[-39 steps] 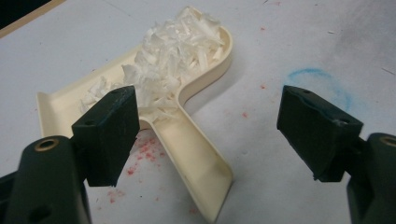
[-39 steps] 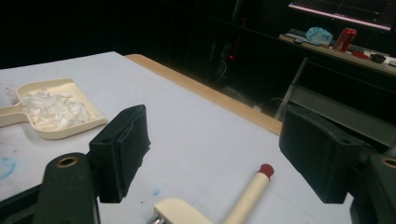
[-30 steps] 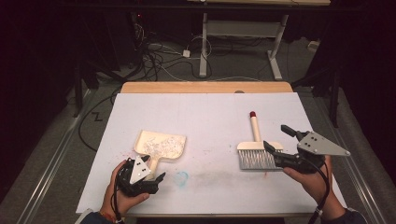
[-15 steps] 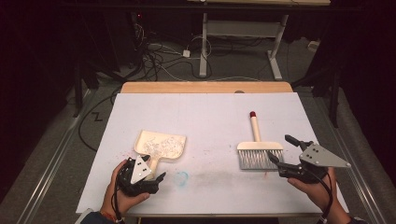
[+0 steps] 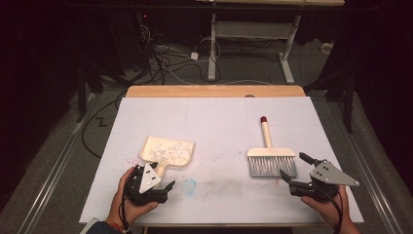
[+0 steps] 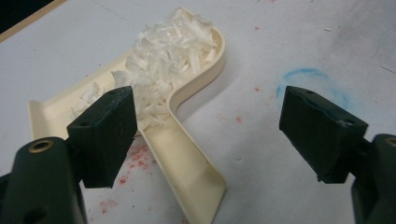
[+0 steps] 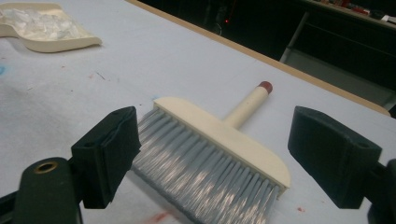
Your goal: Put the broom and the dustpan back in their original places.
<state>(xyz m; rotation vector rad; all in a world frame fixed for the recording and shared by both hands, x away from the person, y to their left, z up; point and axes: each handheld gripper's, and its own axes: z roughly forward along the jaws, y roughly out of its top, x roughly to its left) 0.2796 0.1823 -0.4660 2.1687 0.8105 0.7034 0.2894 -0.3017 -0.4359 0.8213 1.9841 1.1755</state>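
Observation:
A cream dustpan (image 5: 168, 152) (image 6: 187, 154) (image 7: 44, 29) lies on the white table sheet, its pan heaped with white paper shreds (image 6: 163, 65). My left gripper (image 5: 157, 185) (image 6: 210, 133) stands open just behind the dustpan's handle, jaws wide on either side of it, touching nothing. To the right lies a cream hand brush (image 5: 271, 155) (image 7: 219, 140) with grey bristles and a red-tipped handle pointing away. My right gripper (image 5: 296, 170) (image 7: 215, 158) is open at the bristle end, a little short of the brush, holding nothing.
The white sheet (image 5: 219, 122) covers a wooden table whose far edge (image 5: 214, 91) shows beyond it. A blue chalk ring (image 5: 189, 185) (image 6: 313, 79) and red specks mark the sheet near the front. Cables and a table frame (image 5: 253, 44) lie on the dark floor behind.
My right gripper has drawn back toward the table's front right, away from the brush's bristles. The left gripper and dustpan have stayed put.

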